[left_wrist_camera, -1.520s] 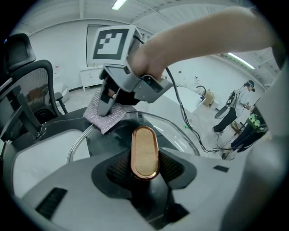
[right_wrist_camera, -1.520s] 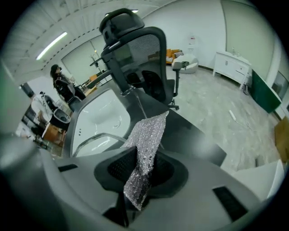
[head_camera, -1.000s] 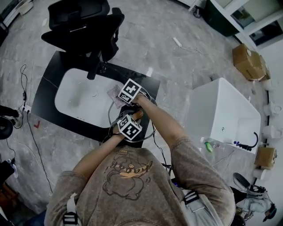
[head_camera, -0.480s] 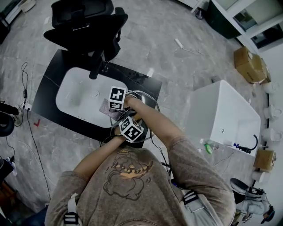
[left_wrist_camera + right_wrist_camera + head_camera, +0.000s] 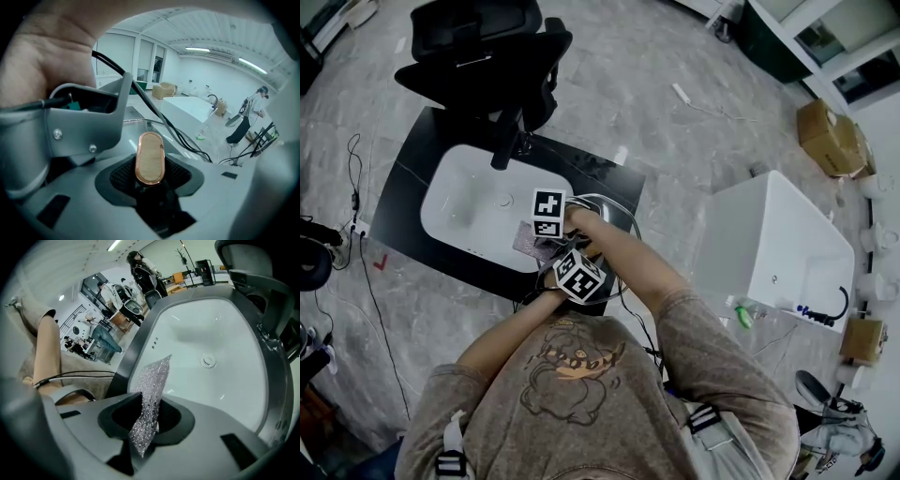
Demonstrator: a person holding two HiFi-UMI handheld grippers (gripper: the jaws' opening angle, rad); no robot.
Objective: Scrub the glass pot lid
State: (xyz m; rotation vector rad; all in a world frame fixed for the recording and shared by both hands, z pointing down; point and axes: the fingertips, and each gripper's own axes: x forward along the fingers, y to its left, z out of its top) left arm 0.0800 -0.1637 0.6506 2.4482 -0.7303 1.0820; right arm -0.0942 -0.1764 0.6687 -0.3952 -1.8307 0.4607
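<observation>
The glass pot lid [image 5: 614, 212] is held over the right end of the black counter [image 5: 408, 178], its metal rim showing past the person's hands. My left gripper [image 5: 150, 177] is shut on the lid's oval wooden knob [image 5: 150, 158], which stands up between the jaws. A glittery silver scrub cloth [image 5: 151, 397] hangs from my right gripper [image 5: 149, 420], which is shut on it. In the head view the right gripper [image 5: 548, 214] and the cloth [image 5: 529, 245] sit over the right edge of the white sink [image 5: 469, 202], just left of the lid. The left gripper [image 5: 578, 275] is nearer the person.
A black faucet [image 5: 504, 141] stands at the sink's far rim, with a black office chair [image 5: 483, 52] behind it. The drain [image 5: 207, 361] lies in the basin. A white tub [image 5: 769, 248] stands to the right, a cardboard box [image 5: 828, 131] beyond. Cables trail on the floor.
My right gripper has swung left with the cloth, from over the lid to the sink's right edge. The left gripper with the lid shifted only slightly.
</observation>
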